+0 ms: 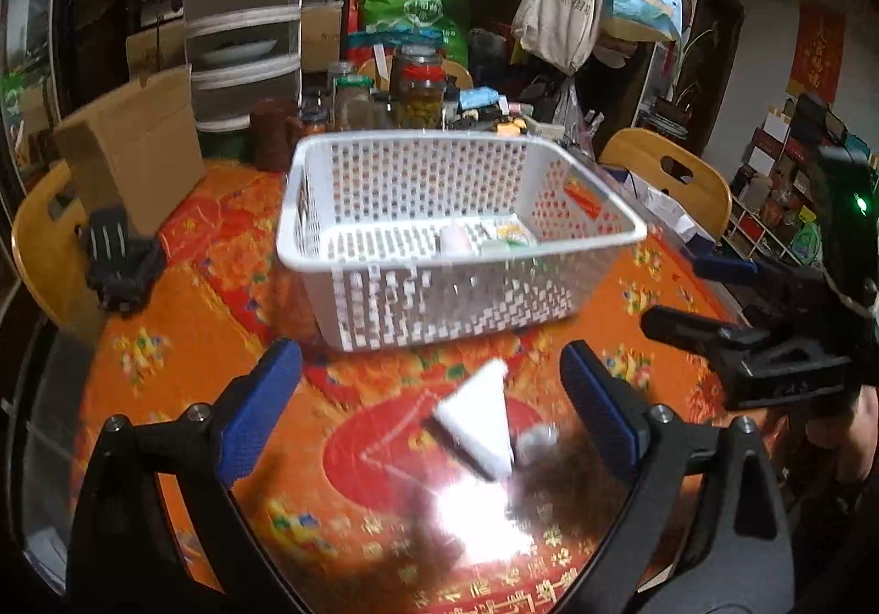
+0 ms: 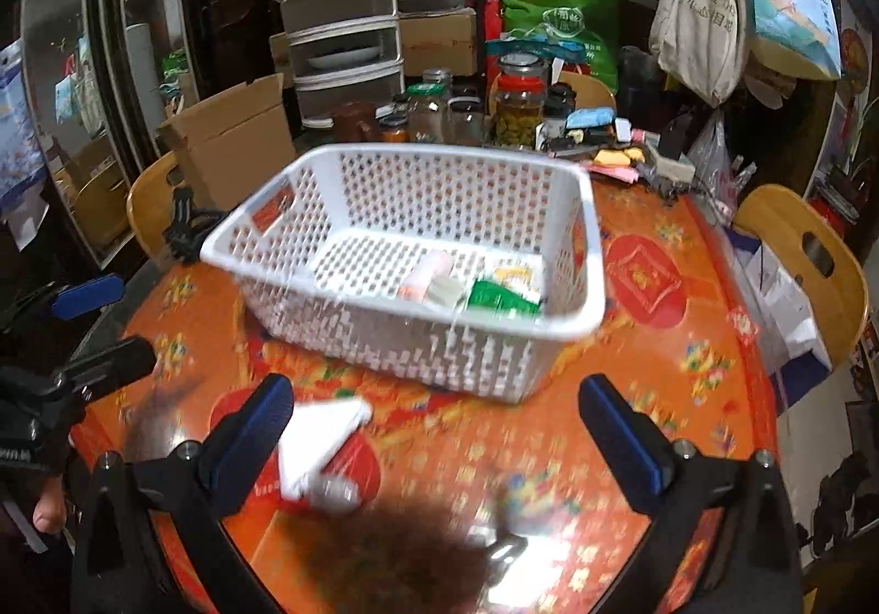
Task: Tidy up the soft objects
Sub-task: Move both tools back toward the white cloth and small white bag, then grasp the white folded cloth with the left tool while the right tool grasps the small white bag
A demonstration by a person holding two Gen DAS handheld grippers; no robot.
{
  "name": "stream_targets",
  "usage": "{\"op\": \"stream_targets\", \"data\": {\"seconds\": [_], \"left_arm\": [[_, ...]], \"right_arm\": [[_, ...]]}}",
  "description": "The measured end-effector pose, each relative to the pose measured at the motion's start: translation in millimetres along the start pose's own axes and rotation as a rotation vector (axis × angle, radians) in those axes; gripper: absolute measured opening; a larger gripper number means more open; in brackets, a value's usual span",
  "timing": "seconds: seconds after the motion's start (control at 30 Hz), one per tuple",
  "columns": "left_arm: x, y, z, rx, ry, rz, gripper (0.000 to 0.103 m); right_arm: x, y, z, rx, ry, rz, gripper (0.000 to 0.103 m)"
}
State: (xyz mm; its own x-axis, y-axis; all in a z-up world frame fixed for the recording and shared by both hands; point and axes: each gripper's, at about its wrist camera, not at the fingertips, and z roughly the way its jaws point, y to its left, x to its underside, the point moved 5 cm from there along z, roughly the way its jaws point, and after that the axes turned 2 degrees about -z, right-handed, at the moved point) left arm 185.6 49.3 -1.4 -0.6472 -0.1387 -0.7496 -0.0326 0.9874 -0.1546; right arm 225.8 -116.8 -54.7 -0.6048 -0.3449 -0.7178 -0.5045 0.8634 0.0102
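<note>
I have both sets of jaws spread wide and gripping nothing: the left gripper (image 1: 431,391) hangs low over the near part of the bench (image 1: 181,339), and the right gripper (image 2: 434,430) does the same from a little further right. Between my left fingers, lying flat on the orange patterned cloth, is a folded white cloth (image 1: 483,419), blurred, with a fuzzy brown soft object (image 1: 555,482) touching its near right corner. From the right wrist view the same white cloth (image 2: 321,435) lies just beside my left-hand fingertip, and the brown fuzzy thing (image 2: 395,553) fills the near edge of the picture; I cannot make out what it is. Beyond them stands the white perforated basket (image 1: 307,229), close to the cloth but apart from it, with a few small packets (image 2: 483,292) on its floor toward the right end, one green, one pale pink. In the left wrist view my right gripper (image 1: 714,306) shows at the right edge, its fingers parted. Jars (image 2: 516,103) and a cardboard box (image 1: 132,141) crowd the far side of the bench.
</note>
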Motion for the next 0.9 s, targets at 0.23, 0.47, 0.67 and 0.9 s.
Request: {"op": "stream_targets", "data": {"seconds": [0.23, 0.47, 0.67, 0.9], "left_arm": [[38.5, -12.5, 49.3, 0.027, 0.092, -0.001, 0.094], [52.4, -27.7, 104.7, 0.029, 0.175, -0.001, 0.094], [59.8, -32.4, 130.3, 0.001, 0.200, 0.001, 0.078], [72.5, -33.3, 151.0, 0.003, 0.237, 0.014, 0.049]], "right_arm": [[72.4, -3.4, 4.2, 0.016, 0.000, 0.092, 0.103], [103.6, 1.4, -3.3, -0.005, -0.026, 0.104, 0.102], [107.6, 8.9, -3.5, -0.033, -0.038, 0.095, 0.097], [108.0, 21.1, 7.2, -0.060, -0.023, 0.079, 0.095]]}}
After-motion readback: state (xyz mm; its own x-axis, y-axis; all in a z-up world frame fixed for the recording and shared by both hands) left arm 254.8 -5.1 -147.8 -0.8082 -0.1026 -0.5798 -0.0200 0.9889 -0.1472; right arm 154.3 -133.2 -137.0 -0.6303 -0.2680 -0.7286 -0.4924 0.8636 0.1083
